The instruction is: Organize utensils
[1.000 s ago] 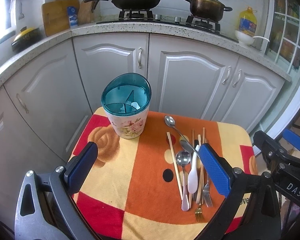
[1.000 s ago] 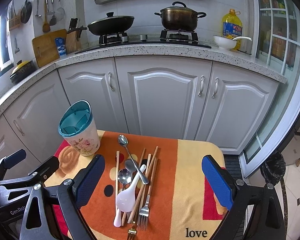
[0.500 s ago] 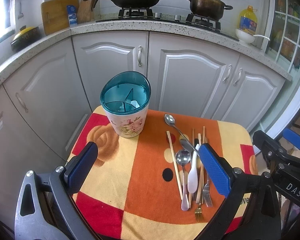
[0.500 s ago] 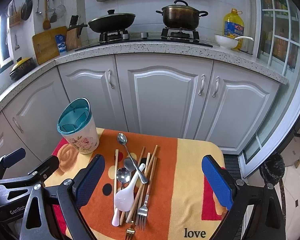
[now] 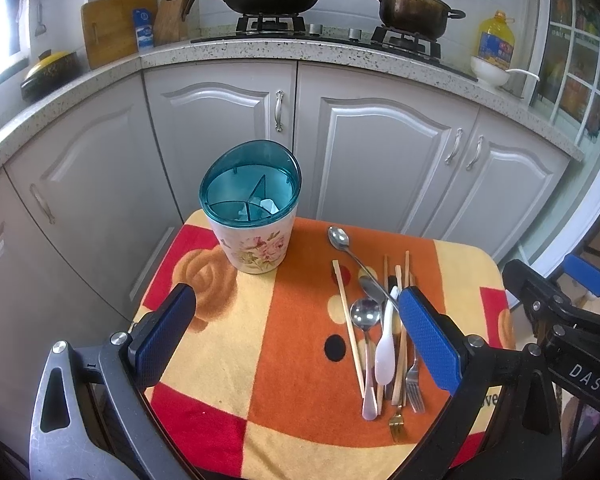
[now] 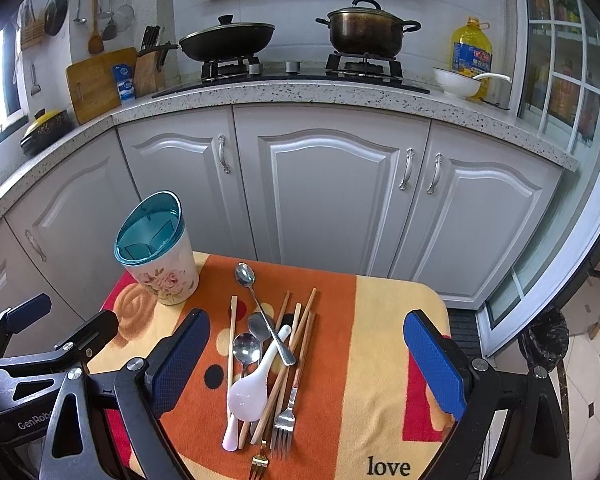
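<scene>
A floral utensil holder with a teal divided lid [image 5: 252, 208] stands at the back left of a small cloth-covered table [image 5: 292, 360]; it also shows in the right wrist view [image 6: 158, 248]. A loose pile lies to its right: a white ceramic spoon [image 6: 250, 392], metal spoons [image 6: 246, 350], wooden chopsticks [image 6: 296, 344] and forks [image 6: 284, 424]. The pile also shows in the left wrist view [image 5: 380, 332]. My left gripper [image 5: 296, 332] is open and empty above the table's front. My right gripper [image 6: 306, 356] is open and empty above the pile.
White kitchen cabinets [image 6: 340, 200] stand right behind the table. The counter above holds a wok [image 6: 226, 42], a pot [image 6: 366, 32], an oil bottle [image 6: 472, 54] and a white bowl [image 6: 458, 82]. A window is at right.
Both grippers have tilted slightly, so the table and holder sit a little lower in view. Nothing on the table has moved.
</scene>
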`<move>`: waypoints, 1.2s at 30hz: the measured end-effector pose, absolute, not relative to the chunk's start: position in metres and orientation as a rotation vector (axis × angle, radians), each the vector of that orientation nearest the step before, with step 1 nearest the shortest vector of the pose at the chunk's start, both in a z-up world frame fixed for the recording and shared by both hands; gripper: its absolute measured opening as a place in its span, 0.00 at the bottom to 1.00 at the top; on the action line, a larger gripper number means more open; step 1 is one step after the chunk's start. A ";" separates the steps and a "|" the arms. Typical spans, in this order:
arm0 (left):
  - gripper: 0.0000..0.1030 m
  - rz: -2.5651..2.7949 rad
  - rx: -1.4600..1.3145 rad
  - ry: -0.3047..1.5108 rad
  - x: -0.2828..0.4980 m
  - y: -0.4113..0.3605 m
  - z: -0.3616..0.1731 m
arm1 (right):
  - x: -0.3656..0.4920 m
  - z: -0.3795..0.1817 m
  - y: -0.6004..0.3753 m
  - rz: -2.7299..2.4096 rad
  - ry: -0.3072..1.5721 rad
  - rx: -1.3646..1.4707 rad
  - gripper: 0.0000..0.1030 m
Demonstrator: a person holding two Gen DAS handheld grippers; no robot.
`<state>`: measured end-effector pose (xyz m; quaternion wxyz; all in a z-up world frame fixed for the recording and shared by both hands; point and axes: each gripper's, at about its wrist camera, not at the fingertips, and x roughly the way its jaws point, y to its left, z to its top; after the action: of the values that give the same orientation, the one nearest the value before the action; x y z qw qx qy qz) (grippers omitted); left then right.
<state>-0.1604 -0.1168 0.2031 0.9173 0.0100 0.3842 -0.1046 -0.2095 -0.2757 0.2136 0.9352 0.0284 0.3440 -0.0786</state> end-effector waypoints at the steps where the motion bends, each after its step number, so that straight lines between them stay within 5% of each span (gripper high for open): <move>1: 0.99 -0.216 0.019 0.791 -0.160 -0.117 0.203 | -0.209 0.214 -0.276 -0.162 0.706 0.055 0.94; 36: 0.99 -0.186 -0.013 0.820 -0.149 -0.107 0.193 | -0.204 0.204 -0.287 -0.162 0.782 0.081 0.94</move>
<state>-0.1492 -0.1067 0.1933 0.9130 -0.0064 0.3979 -0.0901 -0.2039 -0.2867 0.2042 0.9205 0.0396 0.3805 -0.0790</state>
